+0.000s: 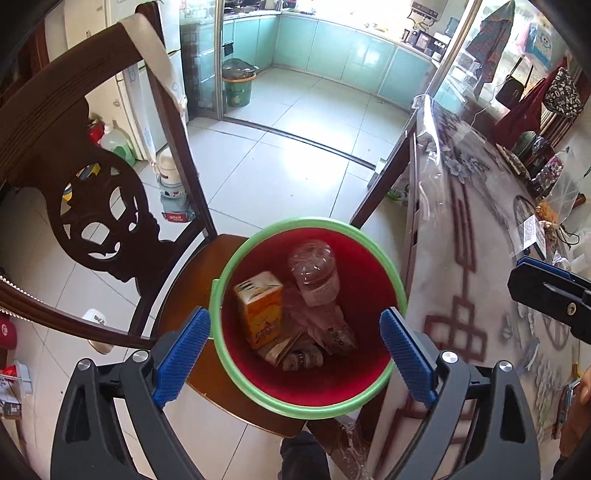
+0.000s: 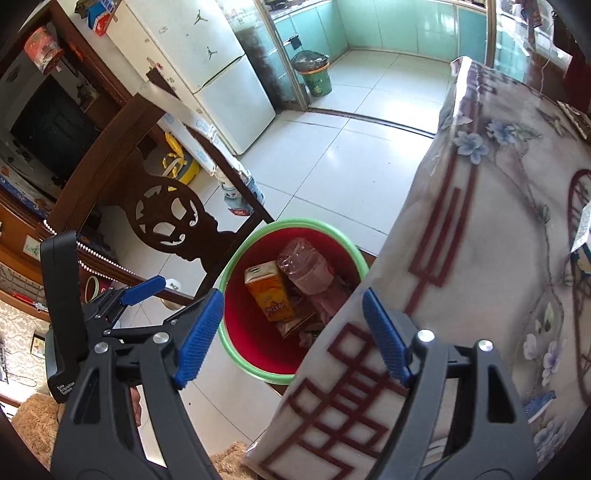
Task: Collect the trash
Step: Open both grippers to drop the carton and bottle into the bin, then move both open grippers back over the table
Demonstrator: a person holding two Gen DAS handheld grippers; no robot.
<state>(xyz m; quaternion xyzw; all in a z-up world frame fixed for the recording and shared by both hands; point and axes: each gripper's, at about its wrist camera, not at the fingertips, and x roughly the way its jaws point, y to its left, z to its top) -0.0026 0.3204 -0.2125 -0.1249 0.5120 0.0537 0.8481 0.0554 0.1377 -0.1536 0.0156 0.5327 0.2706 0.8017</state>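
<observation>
Left wrist view: one red bin (image 1: 369, 384) with one orange carton (image 1: 258, 308), one clear bottle (image 1: 316, 273); both tools (image 1: 295, 321) (image 2: 293, 306) open, empty

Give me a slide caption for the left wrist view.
Open left gripper above the red bin on a chair, holding a juice carton and plastic bottle.

Bright daylight pours from the kitchen window (image 1: 332, 14) ahead, blown out white, glaring off the floor tiles (image 1: 295, 162); fisheye bends the edges, corners vignette black.
</observation>
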